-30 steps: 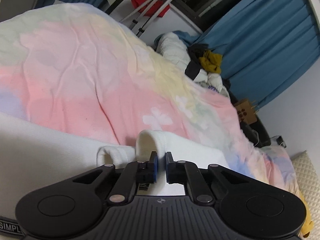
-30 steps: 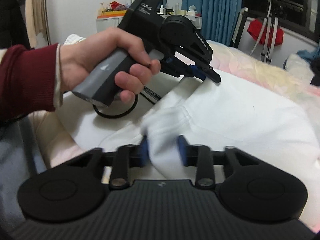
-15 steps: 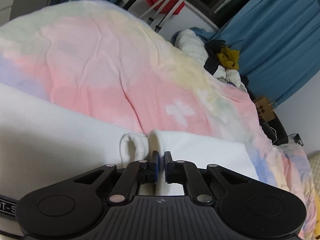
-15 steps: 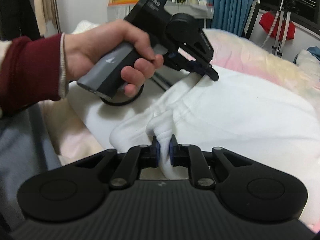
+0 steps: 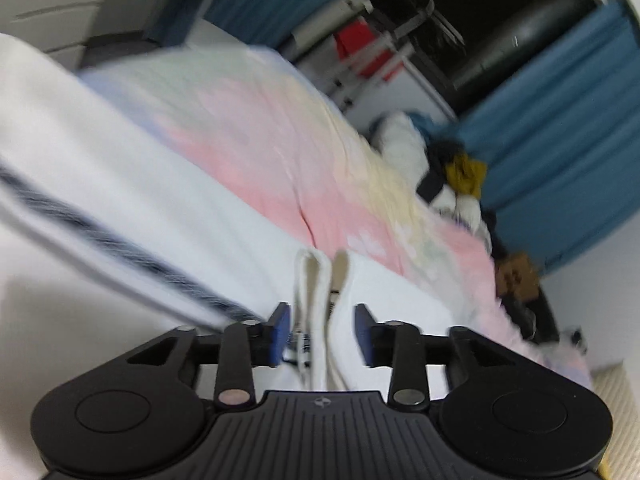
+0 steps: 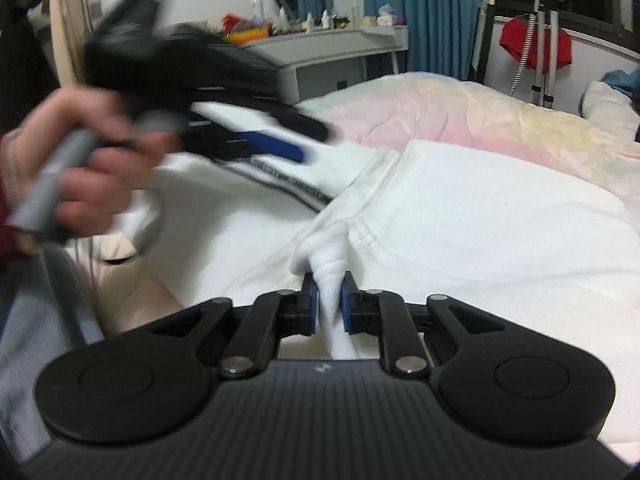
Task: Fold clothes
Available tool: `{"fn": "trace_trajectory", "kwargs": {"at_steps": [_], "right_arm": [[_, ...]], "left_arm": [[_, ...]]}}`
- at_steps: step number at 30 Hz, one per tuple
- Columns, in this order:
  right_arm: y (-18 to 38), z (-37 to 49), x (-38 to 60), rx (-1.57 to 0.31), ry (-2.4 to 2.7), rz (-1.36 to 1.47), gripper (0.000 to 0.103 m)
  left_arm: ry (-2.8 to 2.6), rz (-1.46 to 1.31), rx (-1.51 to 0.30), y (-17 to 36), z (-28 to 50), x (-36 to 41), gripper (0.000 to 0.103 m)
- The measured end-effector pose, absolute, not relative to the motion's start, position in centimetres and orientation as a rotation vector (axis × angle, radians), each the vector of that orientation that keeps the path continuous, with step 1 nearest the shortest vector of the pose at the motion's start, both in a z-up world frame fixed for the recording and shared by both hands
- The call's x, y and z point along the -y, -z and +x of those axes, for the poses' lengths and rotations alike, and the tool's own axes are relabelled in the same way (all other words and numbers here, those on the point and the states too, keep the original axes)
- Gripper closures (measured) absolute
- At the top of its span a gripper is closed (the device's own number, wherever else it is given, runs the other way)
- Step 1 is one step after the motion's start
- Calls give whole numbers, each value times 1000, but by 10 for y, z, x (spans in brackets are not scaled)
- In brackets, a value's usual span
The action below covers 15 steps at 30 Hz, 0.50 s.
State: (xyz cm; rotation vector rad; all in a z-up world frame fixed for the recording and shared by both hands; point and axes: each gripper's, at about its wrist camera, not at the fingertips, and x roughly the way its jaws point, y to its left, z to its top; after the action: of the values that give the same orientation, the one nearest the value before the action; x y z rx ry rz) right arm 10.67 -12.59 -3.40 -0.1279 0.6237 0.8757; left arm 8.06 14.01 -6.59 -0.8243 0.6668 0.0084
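A white sweatshirt (image 6: 480, 216) with a dark striped band (image 5: 120, 240) lies spread on the bed. My left gripper (image 5: 322, 320) is open; two folded white edges (image 5: 316, 280) stand loose between its blue pads. My right gripper (image 6: 328, 300) is shut on a ribbed white cuff (image 6: 326, 264) near the front of the sweatshirt. In the right wrist view a hand (image 6: 92, 160) holds the left gripper (image 6: 288, 148), blurred, low over the striped band at the left.
A pastel pink and yellow quilt (image 6: 480, 112) covers the bed beyond the sweatshirt. A pile of clothes (image 5: 452, 176) sits at its far end by blue curtains (image 5: 560, 140). A rack with a red cloth (image 6: 536, 44) and a cluttered white dresser (image 6: 320, 52) stand behind.
My left gripper has opened and let go of the white edge it was pinching, and it has swung quickly. My right gripper stays shut on the cuff.
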Motion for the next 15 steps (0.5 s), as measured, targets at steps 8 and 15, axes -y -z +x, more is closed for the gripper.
{"fn": "trace_trajectory", "kwargs": {"at_steps": [8, 15], "right_arm": [[23, 108, 149, -595, -784, -23, 59], [20, 113, 168, -573, -664, 45, 31]], "left_arm": [[-209, -1113, -558, 33, -53, -240, 25], [-322, -1249, -605, 74, -91, -285, 23]]}}
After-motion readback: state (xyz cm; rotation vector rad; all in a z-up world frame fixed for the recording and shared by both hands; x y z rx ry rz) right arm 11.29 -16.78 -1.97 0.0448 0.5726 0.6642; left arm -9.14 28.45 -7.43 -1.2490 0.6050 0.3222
